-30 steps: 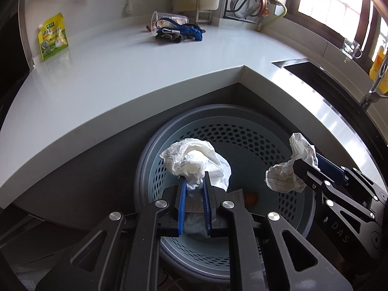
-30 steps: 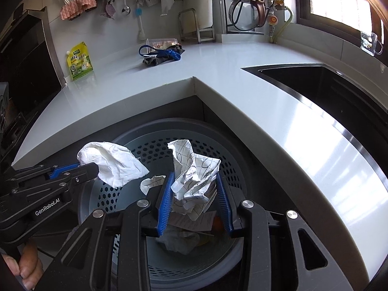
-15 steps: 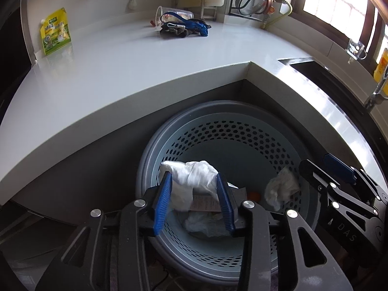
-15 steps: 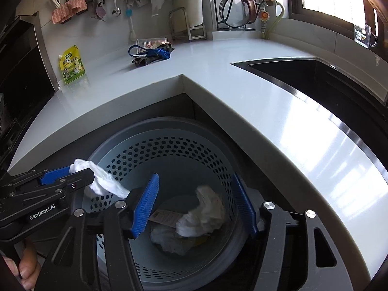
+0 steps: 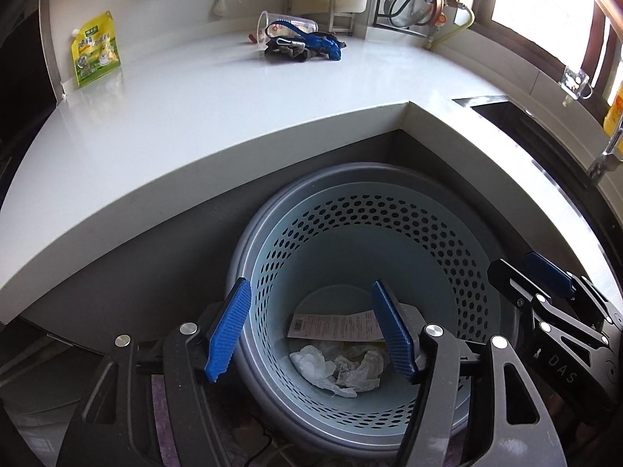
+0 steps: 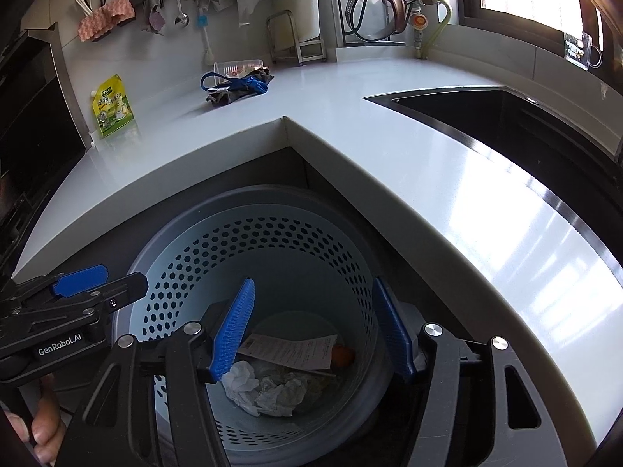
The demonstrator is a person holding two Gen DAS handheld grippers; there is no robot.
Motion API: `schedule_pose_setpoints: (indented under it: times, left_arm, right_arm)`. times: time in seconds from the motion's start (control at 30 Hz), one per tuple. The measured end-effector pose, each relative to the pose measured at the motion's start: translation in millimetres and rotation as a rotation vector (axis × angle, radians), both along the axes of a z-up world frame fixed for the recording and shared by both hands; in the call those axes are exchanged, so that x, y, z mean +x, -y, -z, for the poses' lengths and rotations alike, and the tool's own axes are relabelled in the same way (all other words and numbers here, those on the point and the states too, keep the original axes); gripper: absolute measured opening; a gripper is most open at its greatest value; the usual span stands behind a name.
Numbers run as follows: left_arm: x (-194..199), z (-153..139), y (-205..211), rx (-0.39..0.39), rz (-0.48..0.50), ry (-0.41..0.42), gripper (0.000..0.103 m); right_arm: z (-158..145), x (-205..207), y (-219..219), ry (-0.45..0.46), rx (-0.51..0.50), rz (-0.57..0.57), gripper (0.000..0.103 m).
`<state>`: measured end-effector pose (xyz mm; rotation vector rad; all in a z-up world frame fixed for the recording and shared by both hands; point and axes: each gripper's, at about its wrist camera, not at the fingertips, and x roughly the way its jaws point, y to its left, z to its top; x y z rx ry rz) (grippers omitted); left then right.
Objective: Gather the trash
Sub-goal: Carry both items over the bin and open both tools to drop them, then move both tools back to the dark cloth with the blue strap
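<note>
Trash left on the white worktop [image 5: 218, 116], possibly the clear plastic cup [image 5: 286, 25], is being risked while both hand-held grippers, left [image 5: 311, 330] and right [image 6: 313, 325], are being held released over the perforated pale-blue bin [image 5: 389, 214].

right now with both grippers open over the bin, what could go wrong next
Both the left gripper and right gripper hang open just above the perforated bin; lifting carelessly might clip its rim or each other, since they sit close. The tipped plastic cup and blue cord on dark cloth lie tangled together on the counter, so grabbing one may drag the others.
</note>
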<state>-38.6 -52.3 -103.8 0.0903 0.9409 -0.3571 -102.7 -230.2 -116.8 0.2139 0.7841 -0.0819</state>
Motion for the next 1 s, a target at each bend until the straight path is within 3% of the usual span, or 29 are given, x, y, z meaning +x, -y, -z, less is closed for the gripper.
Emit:
schedule_pose_setpoints:
  times: [0.53, 0.7, 1.0]
  left_arm:
    - [8, -13, -16, -0.025, -0.044, 0.038, 0.075]
    - [19, -29, -24, -0.045, -0.066, 0.067, 0.077]
    - [52, -72, -24, -0.051, -0.095, 0.194, 0.084]
  right_arm:
    - [-12, 9, 0, 0.035, 0.014, -0.018, 0.062]
    - [-35, 25, 2, 0.081, -0.013, -0.036, 0.063]
    - [-81, 78, 6, 0.171, -0.046, -0.089, 0.065]
